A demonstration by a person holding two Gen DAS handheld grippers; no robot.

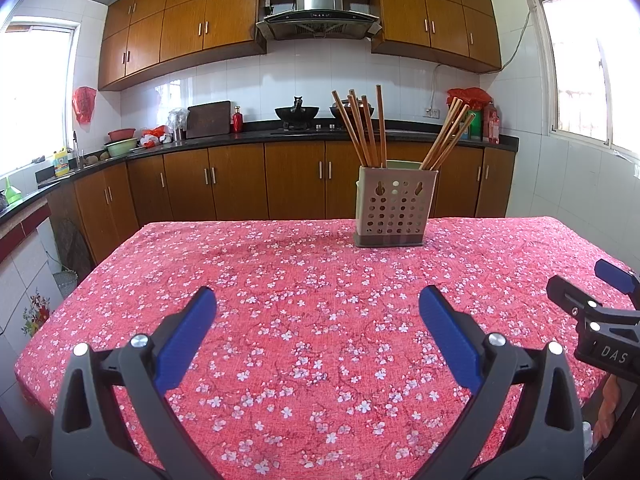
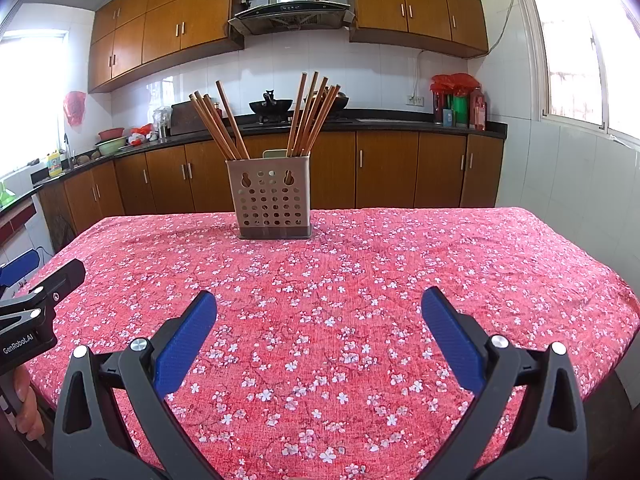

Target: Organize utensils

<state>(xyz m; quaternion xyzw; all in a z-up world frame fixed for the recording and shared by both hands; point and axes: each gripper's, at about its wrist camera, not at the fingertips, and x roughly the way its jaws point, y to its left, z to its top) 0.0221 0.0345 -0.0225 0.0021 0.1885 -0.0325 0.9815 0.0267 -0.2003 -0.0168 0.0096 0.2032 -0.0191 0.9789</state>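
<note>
Perforated grey holder (image 1: 390, 210) keeps 2 chopstick bunches (image 1: 362, 128) upright; both grippers (image 1: 318, 298) (image 2: 319, 300) spread

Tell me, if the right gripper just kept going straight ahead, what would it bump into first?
Probably the utensil holder with the chopsticks. The right gripper is open and empty, above the flowery tablecloth. The holder sits a little left of its middle line, so it might only clip the holder's right side.
</note>
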